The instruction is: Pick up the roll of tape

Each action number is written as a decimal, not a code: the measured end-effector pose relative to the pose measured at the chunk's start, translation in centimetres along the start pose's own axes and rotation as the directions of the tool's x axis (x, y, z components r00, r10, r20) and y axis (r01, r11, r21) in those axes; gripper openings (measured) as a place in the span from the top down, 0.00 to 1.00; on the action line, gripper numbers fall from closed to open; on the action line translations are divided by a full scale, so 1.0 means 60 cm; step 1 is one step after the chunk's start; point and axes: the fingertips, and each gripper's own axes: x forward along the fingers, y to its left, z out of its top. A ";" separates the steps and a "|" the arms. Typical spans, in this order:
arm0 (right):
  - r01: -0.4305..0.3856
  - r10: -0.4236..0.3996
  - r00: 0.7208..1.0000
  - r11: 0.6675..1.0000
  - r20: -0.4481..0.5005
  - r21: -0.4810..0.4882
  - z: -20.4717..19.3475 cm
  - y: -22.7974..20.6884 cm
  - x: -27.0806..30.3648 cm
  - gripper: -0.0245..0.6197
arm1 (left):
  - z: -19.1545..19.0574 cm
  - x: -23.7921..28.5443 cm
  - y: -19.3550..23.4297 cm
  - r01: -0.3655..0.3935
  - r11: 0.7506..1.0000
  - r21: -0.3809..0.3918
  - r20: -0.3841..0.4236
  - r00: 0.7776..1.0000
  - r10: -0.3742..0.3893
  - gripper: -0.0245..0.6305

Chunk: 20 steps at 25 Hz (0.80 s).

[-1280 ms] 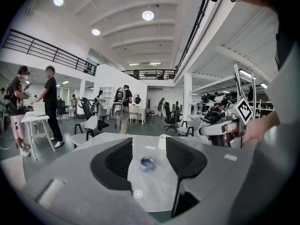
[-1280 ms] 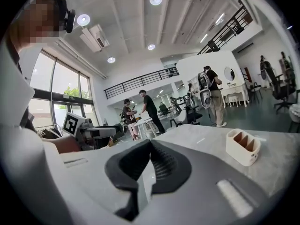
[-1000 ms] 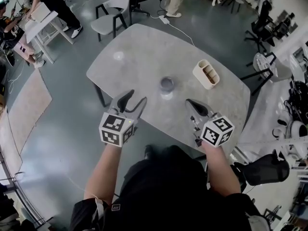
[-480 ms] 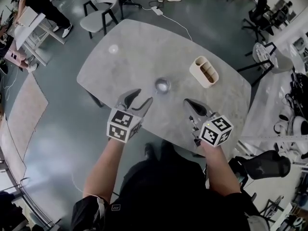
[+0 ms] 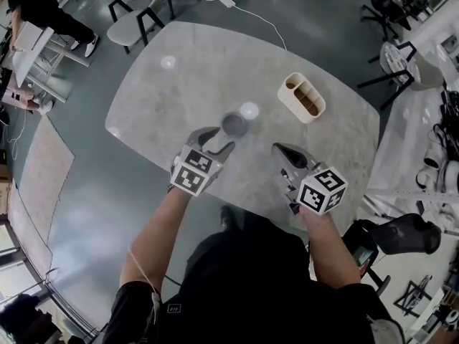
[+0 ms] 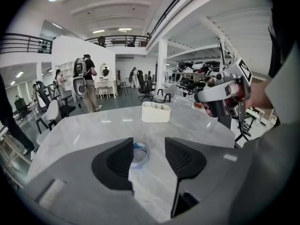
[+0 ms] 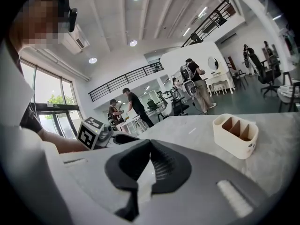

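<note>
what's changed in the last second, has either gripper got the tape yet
The left gripper moved forward and down to the roll of tape, jaws open just short of it, nothing gripped yet. The right gripper stayed shut near the table edge; tape and desk organizer have not moved.

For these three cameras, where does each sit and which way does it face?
Head view: on the person's head, steeply down at the table; arms, torso, left gripper, right gripper show.
Left gripper view: on that gripper, along open fingers toward the roll of tape; right hand shows.
Right gripper view: on that gripper, across the table; left forearm shows.
All three share the white organizer.
</note>
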 end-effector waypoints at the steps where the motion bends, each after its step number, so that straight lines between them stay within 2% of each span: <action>1: 0.002 -0.002 1.000 1.000 -0.003 0.005 -0.002 -0.007 0.000 0.96 | -0.006 0.014 0.000 0.013 1.000 0.007 -0.022 1.000 -0.012 0.63; 10: 0.022 -0.021 0.999 0.999 -0.026 0.043 -0.030 -0.055 -0.011 0.96 | -0.066 0.120 -0.006 0.109 0.991 0.083 -0.213 0.973 -0.089 0.60; 20: 0.067 -0.064 0.997 0.994 -0.037 0.081 -0.048 -0.114 -0.041 0.96 | -0.121 0.200 -0.015 0.202 0.954 0.220 -0.401 0.910 -0.100 0.59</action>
